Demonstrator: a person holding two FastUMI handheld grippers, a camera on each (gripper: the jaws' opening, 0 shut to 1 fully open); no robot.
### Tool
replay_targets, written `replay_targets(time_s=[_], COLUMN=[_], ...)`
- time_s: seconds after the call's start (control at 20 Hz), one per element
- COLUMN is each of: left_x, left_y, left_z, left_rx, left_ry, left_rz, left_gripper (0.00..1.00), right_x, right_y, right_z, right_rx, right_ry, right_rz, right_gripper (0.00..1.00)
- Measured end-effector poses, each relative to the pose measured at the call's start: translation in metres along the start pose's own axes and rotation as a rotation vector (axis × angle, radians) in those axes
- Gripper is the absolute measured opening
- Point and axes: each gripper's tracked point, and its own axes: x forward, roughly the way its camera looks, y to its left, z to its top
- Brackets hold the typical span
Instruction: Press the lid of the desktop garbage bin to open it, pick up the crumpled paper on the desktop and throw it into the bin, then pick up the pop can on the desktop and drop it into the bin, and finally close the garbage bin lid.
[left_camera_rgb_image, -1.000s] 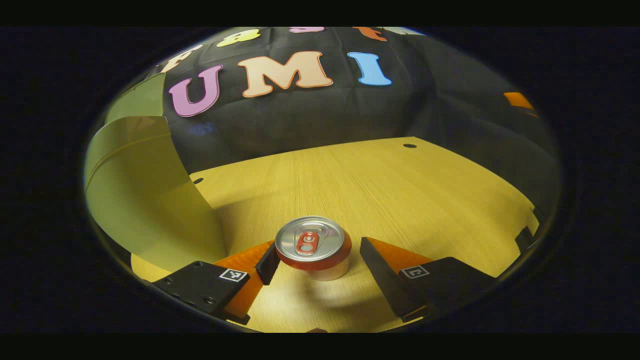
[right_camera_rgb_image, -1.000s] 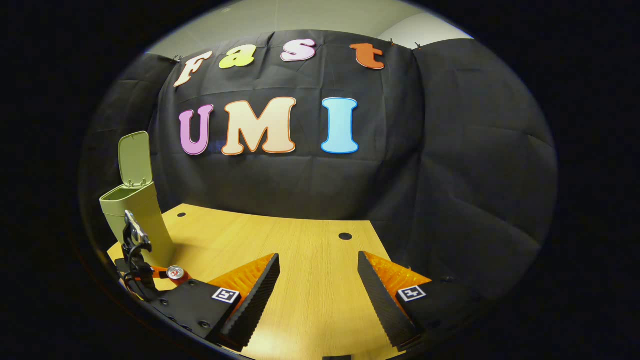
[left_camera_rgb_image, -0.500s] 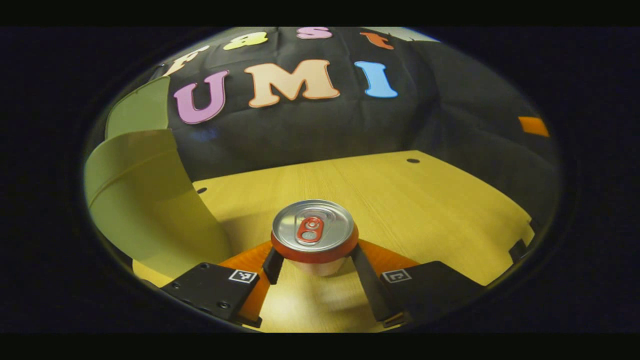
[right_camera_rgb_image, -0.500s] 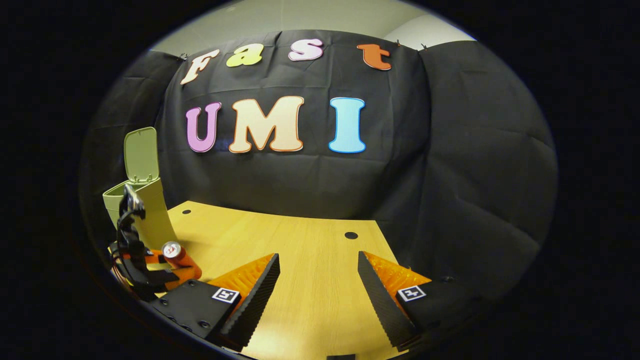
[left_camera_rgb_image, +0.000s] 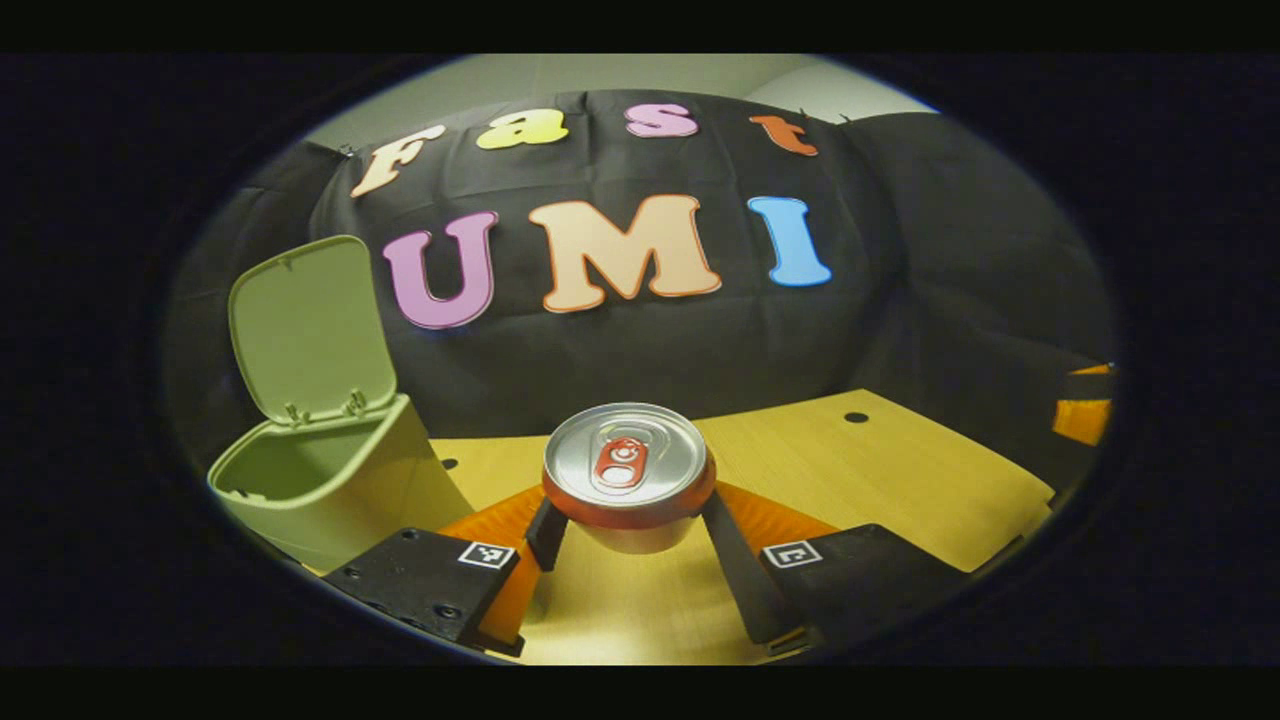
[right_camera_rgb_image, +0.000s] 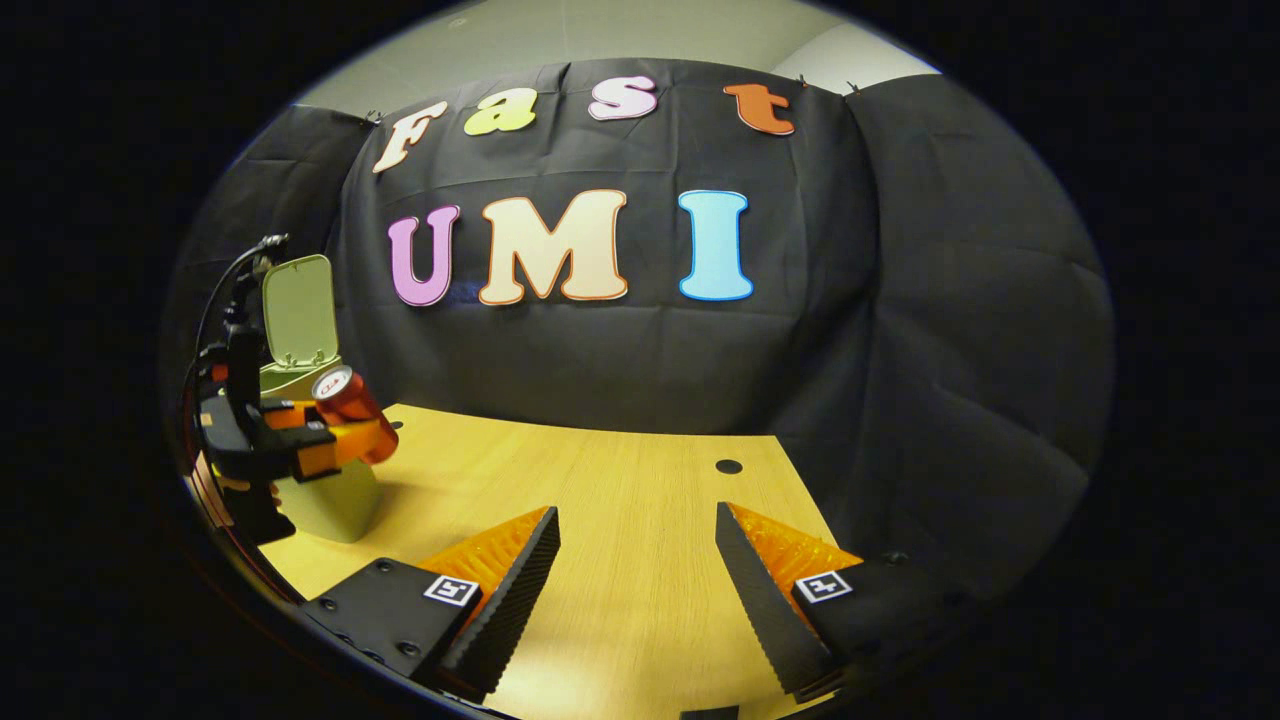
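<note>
The left tool (left_camera_rgb_image: 628, 520) is clamped on the pop can (left_camera_rgb_image: 629, 475), both fingers pressing its sides below the rim, clear of the bench (left_camera_rgb_image: 900, 480); the open garbage bin (left_camera_rgb_image: 330, 480) stands ahead to that tool's left. The can probably handles light, thin-walled, smooth and easily dented, so a mid-body grip suits; no writing on it is legible. The right tool (right_camera_rgb_image: 636, 570) hangs wide apart, holding nothing.

Right gripper view: right tongs (right_camera_rgb_image: 636, 580) spread wide apart over bare wooden table (right_camera_rgb_image: 620, 500), nothing between the fingers. Far left, left tongs (right_camera_rgb_image: 340, 435) clamp the red pop can (right_camera_rgb_image: 345, 398), lifted off the table in front of the green garbage bin (right_camera_rgb_image: 320, 490). Bin lid (right_camera_rgb_image: 298, 310) stands upright, open
</note>
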Motion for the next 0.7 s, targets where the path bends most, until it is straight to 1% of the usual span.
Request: replay_targets(time_s=[0.2,0.35,0.6,0.7], left_x=[0.002,0.001,-0.002,-0.008], left_y=[0.031,0.059,0.101,0.118], left_z=[0.038,0.062,0.088,0.091], left_rx=[-0.007,0.008,0.003,-0.001], left_ry=[-0.075,-0.129,-0.183,-0.194], left_rz=[0.063,0.119,0.211,0.246], left_gripper=[0.75,0.74,0.75,0.75], right_x=[0.001,0.003,0.007,0.01], right_y=[0.002,0.005,0.013,0.018], right_z=[-0.004,-0.008,-0.008,-0.009], right_rx=[0.005,0.009,0.009,0.002], right_ry=[0.003,0.011,0.012,0.015], right_rz=[0.008,0.019,0.042,0.053], right_gripper=[0.99,0.99,0.99,0.99])
